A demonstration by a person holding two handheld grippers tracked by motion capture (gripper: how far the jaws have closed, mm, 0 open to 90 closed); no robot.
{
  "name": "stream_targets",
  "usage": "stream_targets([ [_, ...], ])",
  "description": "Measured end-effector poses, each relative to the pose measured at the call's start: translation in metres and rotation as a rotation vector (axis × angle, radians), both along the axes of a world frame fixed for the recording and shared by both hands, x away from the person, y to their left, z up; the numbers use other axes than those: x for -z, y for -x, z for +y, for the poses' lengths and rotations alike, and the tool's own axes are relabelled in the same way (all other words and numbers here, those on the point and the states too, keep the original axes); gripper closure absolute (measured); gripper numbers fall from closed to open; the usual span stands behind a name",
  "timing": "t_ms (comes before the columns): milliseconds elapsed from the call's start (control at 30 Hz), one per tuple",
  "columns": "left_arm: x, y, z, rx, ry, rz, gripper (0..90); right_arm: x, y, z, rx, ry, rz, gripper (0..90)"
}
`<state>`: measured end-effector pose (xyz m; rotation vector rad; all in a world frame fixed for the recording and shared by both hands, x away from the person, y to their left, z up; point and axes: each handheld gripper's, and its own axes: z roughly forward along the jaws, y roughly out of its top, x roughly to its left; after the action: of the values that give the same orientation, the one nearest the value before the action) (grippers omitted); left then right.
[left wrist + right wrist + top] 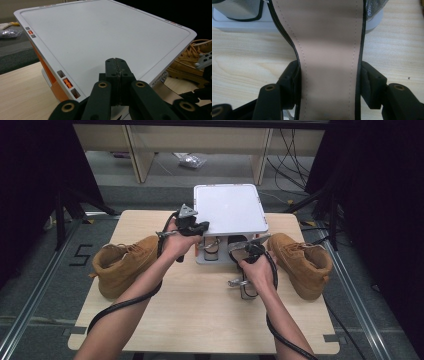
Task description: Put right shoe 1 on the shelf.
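A sandal with a beige insole and a black rim lies lengthwise between the jaws of my right gripper, whose pads press on both of its edges at the narrow waist. In the high view that gripper points down at the table just in front of the white shoe rack, with the sandal under the hand. My left gripper is shut with nothing in it. It hovers over the rack's white top near a corner, at the rack's front left in the high view.
A tan boot lies at the table's left and another at its right, also visible beside the rack. A second sandal sits on the rack's lower level. The light wooden table lies nearer the person.
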<state>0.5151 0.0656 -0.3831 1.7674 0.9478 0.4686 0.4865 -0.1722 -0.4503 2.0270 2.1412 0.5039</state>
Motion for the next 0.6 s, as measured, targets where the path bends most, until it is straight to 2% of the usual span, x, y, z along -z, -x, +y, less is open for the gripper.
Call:
stream_targets([
  [67,0.0,0.0,0.0,0.001,-0.001,0.0,88.7,0.001,-0.001,-0.001,-0.019,0.012,-0.009,42.1],
  [100,0.0,0.0,0.0,0.001,-0.001,0.0,88.7,0.001,-0.002,0.001,0.004,0.001,-0.012,42.1],
  [167,0.0,0.0,0.0,0.002,-0.001,0.001,88.7,0.0,-0.003,0.002,0.007,-0.01,-0.004,42.1],
  [200,0.0,0.0,0.0,0.002,-0.002,0.001,88.7,0.0,-0.003,0.001,-0.007,0.0,0.0,42.1],
  [233,0.0,0.0,0.0,0.002,-0.001,0.001,88.7,0.001,-0.004,0.003,0.019,-0.006,-0.013,42.1],
  [267,0.0,0.0,0.0,0.002,0.0,0.001,88.7,0.001,-0.004,0.004,0.025,-0.013,-0.001,42.1],
  [300,0.0,0.0,0.0,0.002,-0.001,0.001,88.7,0.002,-0.005,0.002,0.015,0.002,-0.006,42.1],
  [367,0.0,0.0,0.0,0.002,-0.002,0.001,88.7,0.005,-0.006,0.003,0.04,0.001,-0.002,42.1],
  [433,0.0,0.0,0.0,0.002,-0.002,0.001,88.7,0.007,-0.007,0.001,0.025,-0.001,-0.005,42.0],
  [500,0.0,0.0,0.0,0.002,-0.003,0.001,88.7,0.009,-0.008,0.004,0.069,0.005,-0.004,42.0],
  [600,0.0,0.0,0.0,0.003,-0.004,0.0,88.7,0.011,-0.009,0.001,0.028,0.004,0.005,41.9],
])
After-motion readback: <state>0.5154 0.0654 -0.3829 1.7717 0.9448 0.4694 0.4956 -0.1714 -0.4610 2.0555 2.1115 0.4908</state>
